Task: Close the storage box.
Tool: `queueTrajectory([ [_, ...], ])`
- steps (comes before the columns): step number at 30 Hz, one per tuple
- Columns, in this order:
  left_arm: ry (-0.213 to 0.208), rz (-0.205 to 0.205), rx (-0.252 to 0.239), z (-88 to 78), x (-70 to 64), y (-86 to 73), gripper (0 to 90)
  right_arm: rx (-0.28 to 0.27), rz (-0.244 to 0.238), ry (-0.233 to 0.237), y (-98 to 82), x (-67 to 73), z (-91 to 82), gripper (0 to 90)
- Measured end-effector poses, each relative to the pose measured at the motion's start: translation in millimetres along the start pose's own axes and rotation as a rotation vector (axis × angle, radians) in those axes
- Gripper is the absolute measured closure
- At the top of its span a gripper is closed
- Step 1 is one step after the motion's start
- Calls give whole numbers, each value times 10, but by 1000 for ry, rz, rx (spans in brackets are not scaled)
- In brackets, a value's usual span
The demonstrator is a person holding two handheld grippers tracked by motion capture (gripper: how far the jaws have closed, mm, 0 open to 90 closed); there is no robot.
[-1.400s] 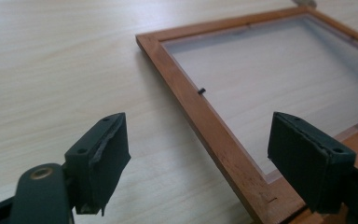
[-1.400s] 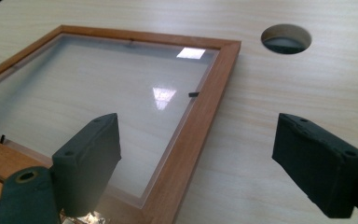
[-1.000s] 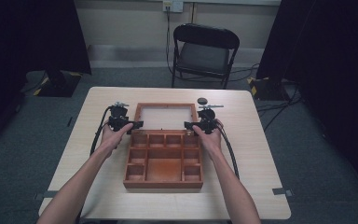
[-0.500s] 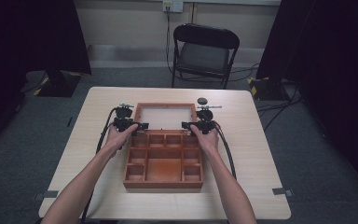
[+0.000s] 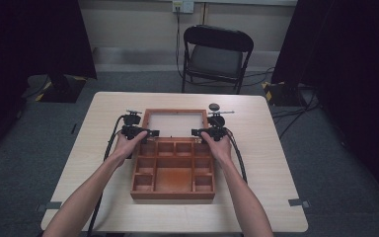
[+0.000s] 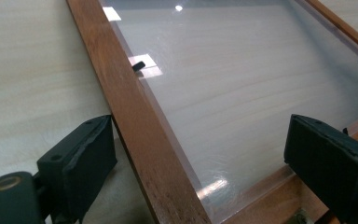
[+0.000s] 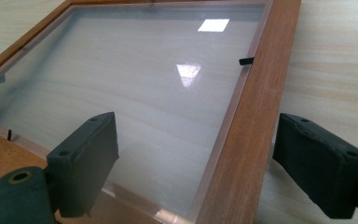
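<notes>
Brown wooden box with divided compartments (image 5: 172, 170) sits mid-desk, its glass-paned wooden-framed lid (image 5: 175, 123) swung open and lying flat on the pale wooden desk (image 5: 271, 168) at the far side, hinged along the box's far edge.

Key relation: each claw straddles one side rail of the lid, close to the hinge end. Rails run near-to-far, so the claws bite across them from left and right.

Left claw (image 5: 150, 133): in the left gripper view the left rail (image 6: 140, 121) runs between the pads; the outer pad (image 6: 86, 163) lies just beside the wood, the inner pad (image 6: 328, 158) is well apart over the glass. Jaws have just been opening, with the rail between them but not clamped.

Right claw (image 5: 197, 132): mirror setup; right rail (image 7: 247, 140) sits between the pads with a clear gap on both sides. Apart, no grip.

Both hands are equally near, one per rail. My read: either lid just set down, or a two-handed lift is next. To close it, both claws need to clamp their rails and swing the far edge up and over toward the near side, in sync, or the frame racks on its hinge.
</notes>
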State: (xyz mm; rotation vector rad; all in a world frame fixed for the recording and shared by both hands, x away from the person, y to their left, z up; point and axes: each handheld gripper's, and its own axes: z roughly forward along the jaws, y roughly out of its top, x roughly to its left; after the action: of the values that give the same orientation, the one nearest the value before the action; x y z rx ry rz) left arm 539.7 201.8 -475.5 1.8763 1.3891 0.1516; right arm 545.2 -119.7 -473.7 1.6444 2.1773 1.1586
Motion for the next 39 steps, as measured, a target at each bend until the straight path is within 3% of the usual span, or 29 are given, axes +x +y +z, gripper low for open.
queueTrajectory([
  [2,16,32,-4,-7,-16,3,82,-2,-12,-2,1,5,0,139],
  [9,-65,-47,9,42,52,-1,93,17,51,53,0,-60,19,155],
  [15,-64,-45,38,51,52,39,93,37,72,92,5,-87,37,160],
  [21,-94,-66,43,46,72,33,108,30,60,81,0,-72,26,161],
  [30,-75,-3,28,9,38,74,129,-9,3,37,21,-2,-20,162],
  [39,-78,13,15,-35,54,95,174,-36,13,25,30,10,-40,191],
])
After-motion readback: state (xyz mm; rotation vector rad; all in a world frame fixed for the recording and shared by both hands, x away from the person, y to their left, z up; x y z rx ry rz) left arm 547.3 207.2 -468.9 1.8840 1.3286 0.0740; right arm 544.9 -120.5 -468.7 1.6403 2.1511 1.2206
